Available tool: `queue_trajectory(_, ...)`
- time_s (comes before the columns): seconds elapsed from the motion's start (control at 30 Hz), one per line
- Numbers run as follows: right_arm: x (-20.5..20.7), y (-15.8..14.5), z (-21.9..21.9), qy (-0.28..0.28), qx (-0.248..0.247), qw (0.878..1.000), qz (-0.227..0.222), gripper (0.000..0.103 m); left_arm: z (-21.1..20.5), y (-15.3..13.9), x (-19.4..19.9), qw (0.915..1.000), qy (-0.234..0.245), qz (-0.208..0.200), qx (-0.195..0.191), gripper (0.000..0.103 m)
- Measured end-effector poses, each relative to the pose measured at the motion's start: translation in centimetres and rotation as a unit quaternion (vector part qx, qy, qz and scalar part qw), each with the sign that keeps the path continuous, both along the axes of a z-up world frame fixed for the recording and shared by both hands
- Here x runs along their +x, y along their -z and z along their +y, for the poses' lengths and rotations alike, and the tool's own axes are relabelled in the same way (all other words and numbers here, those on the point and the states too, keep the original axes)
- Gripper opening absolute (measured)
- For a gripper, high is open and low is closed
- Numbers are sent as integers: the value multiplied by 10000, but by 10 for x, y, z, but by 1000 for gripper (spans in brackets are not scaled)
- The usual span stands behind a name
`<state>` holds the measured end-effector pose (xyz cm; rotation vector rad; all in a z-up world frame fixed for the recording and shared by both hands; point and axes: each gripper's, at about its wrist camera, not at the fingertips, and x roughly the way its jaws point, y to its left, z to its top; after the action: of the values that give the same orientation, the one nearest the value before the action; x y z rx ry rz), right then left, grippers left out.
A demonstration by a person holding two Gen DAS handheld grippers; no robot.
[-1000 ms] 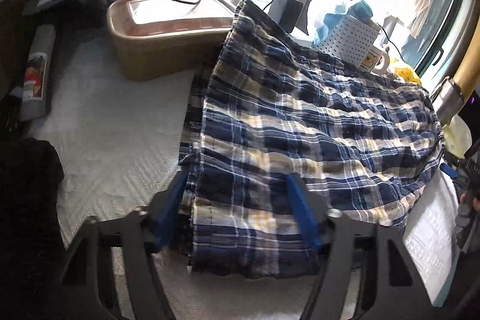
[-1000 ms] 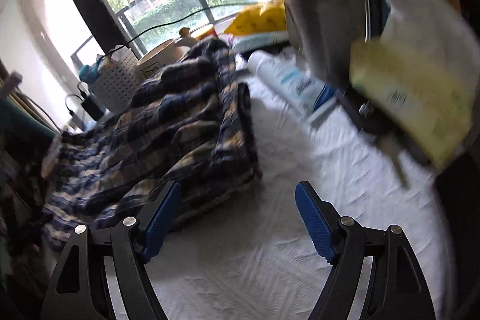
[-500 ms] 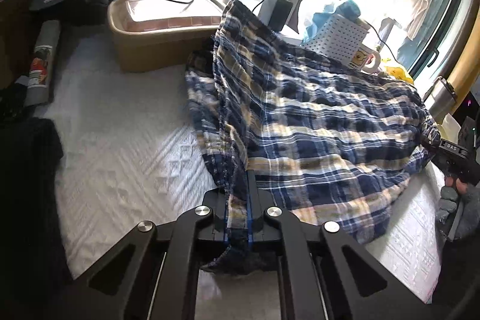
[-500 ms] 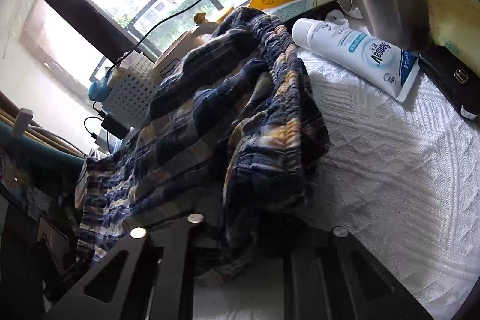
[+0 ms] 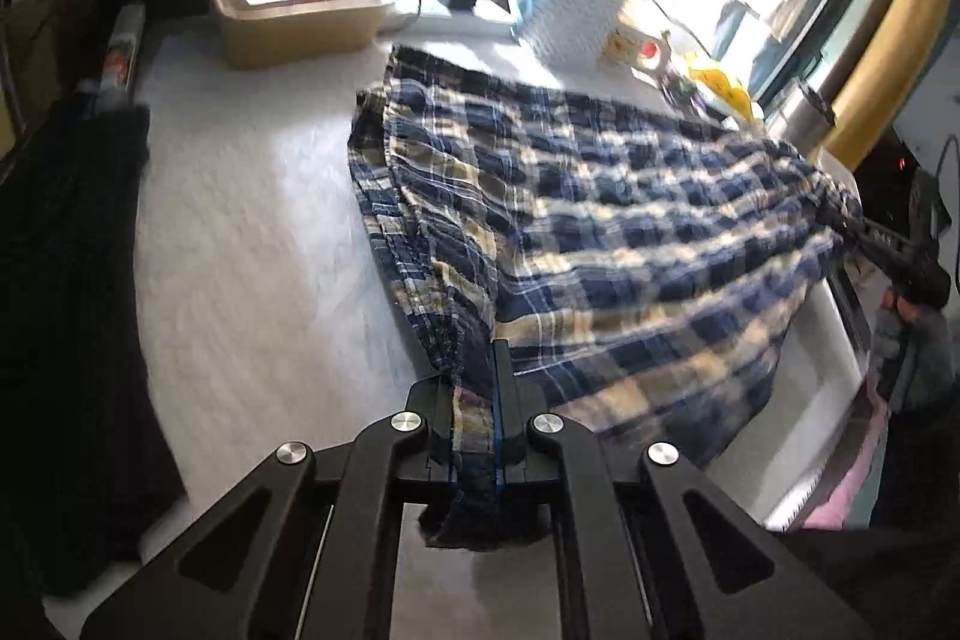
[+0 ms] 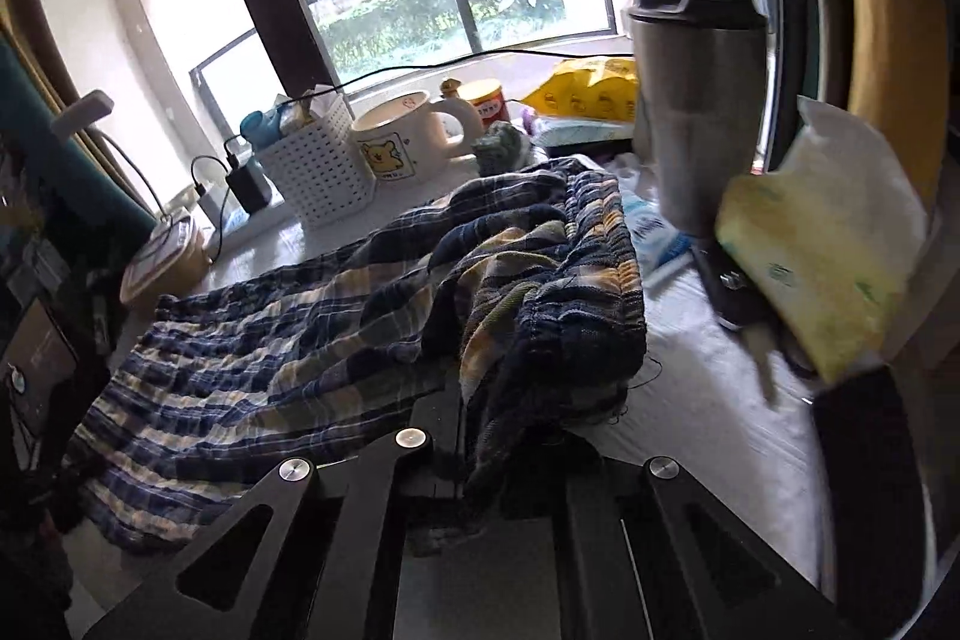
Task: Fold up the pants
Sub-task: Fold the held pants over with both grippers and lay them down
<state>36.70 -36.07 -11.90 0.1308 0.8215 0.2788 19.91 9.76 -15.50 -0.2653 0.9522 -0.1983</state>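
Left wrist view: left gripper (image 5: 477, 412) clamped on plaid pants (image 5: 600, 232) near hem; right gripper (image 6: 480, 436) pinches bunched waistband, far right.

Steel tumbler (image 6: 699, 112), bear mug (image 6: 399, 142), perhaps tissues (image 6: 822, 244)

Open white tabletop (image 5: 252, 244) on my left side, between plaid pants (image 5: 600, 232) and dark cloth (image 5: 72, 280) at far left edge; gripper can pass there. Far end blocked: tan tub (image 5: 300, 22), white perforated basket (image 6: 318, 166), cartoon mug (image 6: 399, 142), chargers with cables. On my right side, narrow white strip beside pants, crowded by steel tumbler (image 6: 699, 100), tissue pack (image 6: 822, 244), dark flat object below it.
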Motion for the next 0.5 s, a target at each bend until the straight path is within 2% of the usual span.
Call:
queue_trajectory(0.17,-9,28,-10,89,-204,9992,336,6,-4,24,-19,9988,35,485,25,6)
queue_trajectory(0.2,-9,35,-7,81,-314,9987,398,6,-1,27,-21,9985,6,546,53,11)
queue_trajectory(0.3,-8,49,-4,112,-477,9973,539,7,8,22,-24,9981,-16,602,103,15)
queue_trajectory(0.33,-8,51,-3,88,-562,9969,545,8,12,20,-26,9981,-43,589,201,16)
queue_trajectory(0.4,-9,50,-4,74,-623,9967,510,11,24,13,-25,9978,-165,493,400,27)
queue_trajectory(0.5,-11,44,-7,75,-610,9974,374,15,47,-6,-14,9972,-483,149,557,29)
